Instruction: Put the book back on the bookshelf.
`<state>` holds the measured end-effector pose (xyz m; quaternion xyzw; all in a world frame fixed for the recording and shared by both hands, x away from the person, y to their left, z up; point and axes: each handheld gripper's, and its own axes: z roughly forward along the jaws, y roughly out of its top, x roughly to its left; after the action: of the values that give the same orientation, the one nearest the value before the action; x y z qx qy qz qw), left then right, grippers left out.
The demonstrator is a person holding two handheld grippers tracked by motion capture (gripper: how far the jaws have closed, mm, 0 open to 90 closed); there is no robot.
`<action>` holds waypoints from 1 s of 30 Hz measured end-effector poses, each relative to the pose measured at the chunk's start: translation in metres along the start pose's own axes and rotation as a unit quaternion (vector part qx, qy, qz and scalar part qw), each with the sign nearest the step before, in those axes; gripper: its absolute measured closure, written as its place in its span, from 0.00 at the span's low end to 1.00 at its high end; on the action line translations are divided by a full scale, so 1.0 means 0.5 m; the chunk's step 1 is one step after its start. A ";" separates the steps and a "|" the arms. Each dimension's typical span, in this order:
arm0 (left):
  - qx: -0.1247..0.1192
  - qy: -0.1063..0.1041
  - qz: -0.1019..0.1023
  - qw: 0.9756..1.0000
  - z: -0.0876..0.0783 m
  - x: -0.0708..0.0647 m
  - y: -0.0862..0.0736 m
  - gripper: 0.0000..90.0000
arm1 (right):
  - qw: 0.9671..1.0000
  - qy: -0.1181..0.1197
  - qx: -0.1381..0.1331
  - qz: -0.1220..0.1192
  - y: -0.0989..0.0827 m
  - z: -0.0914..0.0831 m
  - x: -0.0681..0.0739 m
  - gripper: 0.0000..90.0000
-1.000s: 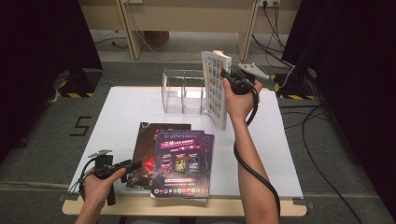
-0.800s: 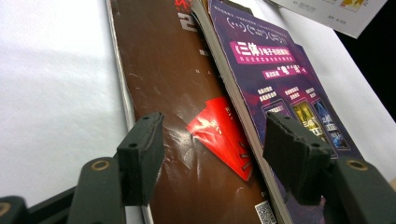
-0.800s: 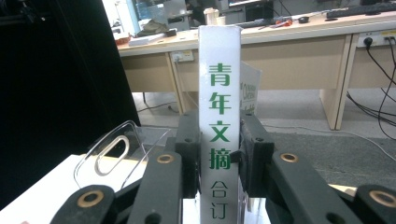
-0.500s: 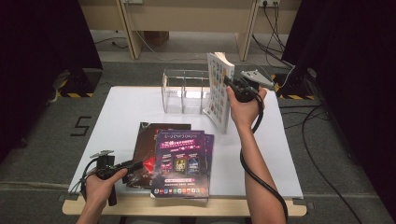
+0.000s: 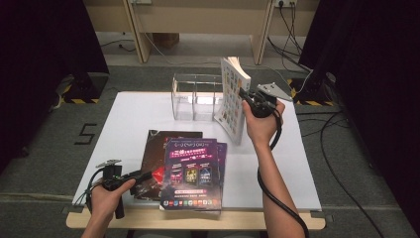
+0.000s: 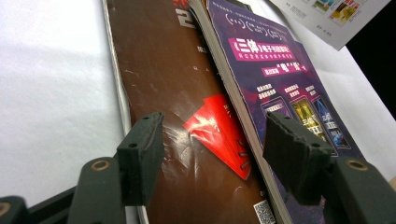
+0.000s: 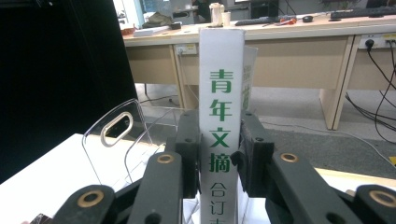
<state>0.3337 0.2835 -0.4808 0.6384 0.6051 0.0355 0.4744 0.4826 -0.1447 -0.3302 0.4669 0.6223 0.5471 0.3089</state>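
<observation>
Lowered toward clear rack (image 5: 194,97) — white book (image 7: 221,121) clamped between right jaws.

Brown book (image 5: 163,148): largely covered by the purple magazine (image 5: 192,171) lying on it; its lower end is cut off in the left gripper view. White book (image 7: 221,126): spine foot hidden between the jaws, cover print illegible from above.

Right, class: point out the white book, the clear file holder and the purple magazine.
white book (image 7: 221,135), right gripper view, spine.
clear file holder (image 5: 190,101), high view, front wall.
purple magazine (image 5: 192,171), high view, cover.
</observation>
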 end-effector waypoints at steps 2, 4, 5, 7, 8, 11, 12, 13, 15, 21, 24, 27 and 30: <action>0.000 0.000 0.000 1.000 0.000 0.000 0.000 0.42 | 1.000 -0.002 -0.004 -0.002 -0.007 -0.006 0.002 0.81; 0.000 -0.001 0.001 1.000 -0.001 0.000 0.000 0.42 | 1.000 -0.004 -0.004 -0.006 -0.011 -0.012 0.004 0.81; -0.001 -0.001 0.001 1.000 -0.002 0.000 0.001 0.42 | 1.000 -0.005 -0.002 -0.005 -0.013 -0.016 0.006 0.81; -0.001 -0.001 0.000 1.000 -0.003 -0.001 0.001 0.42 | 1.000 -0.006 -0.004 -0.007 -0.019 -0.023 0.008 0.81; -0.002 -0.001 0.000 1.000 -0.003 -0.001 0.002 0.42 | 1.000 -0.007 -0.003 -0.006 -0.021 -0.026 0.009 0.80; -0.003 -0.001 -0.001 1.000 -0.003 -0.001 0.001 0.42 | 1.000 -0.010 -0.009 0.003 -0.033 -0.039 0.009 0.79; -0.002 -0.001 -0.001 1.000 -0.003 -0.001 0.001 0.42 | 1.000 -0.010 -0.011 0.008 -0.036 -0.042 0.010 0.78; -0.002 -0.001 0.000 1.000 -0.002 -0.001 0.001 0.42 | 1.000 -0.013 -0.012 0.005 -0.041 -0.047 0.010 0.78; -0.002 -0.001 0.000 1.000 -0.002 -0.002 0.001 0.42 | 1.000 -0.018 -0.008 0.002 -0.046 -0.053 0.010 0.78; 0.000 -0.003 0.002 1.000 0.000 -0.004 -0.001 0.42 | 0.999 -0.034 -0.017 0.004 -0.050 -0.064 0.003 0.76; -0.001 -0.002 0.001 1.000 0.000 -0.004 -0.001 0.42 | 0.999 -0.033 -0.016 -0.001 -0.047 -0.064 0.002 0.76; -0.001 0.001 0.000 1.000 0.000 -0.001 -0.001 0.42 | 0.999 -0.036 -0.018 -0.004 -0.048 -0.063 0.002 0.76; -0.001 0.002 0.000 1.000 0.000 -0.001 -0.001 0.42 | 0.999 -0.037 -0.019 -0.004 -0.046 -0.061 0.001 0.76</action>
<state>0.3331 0.2829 -0.4808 0.6379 0.6058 0.0371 0.4741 0.4494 -0.1555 -0.3460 0.4780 0.6021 0.5400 0.3426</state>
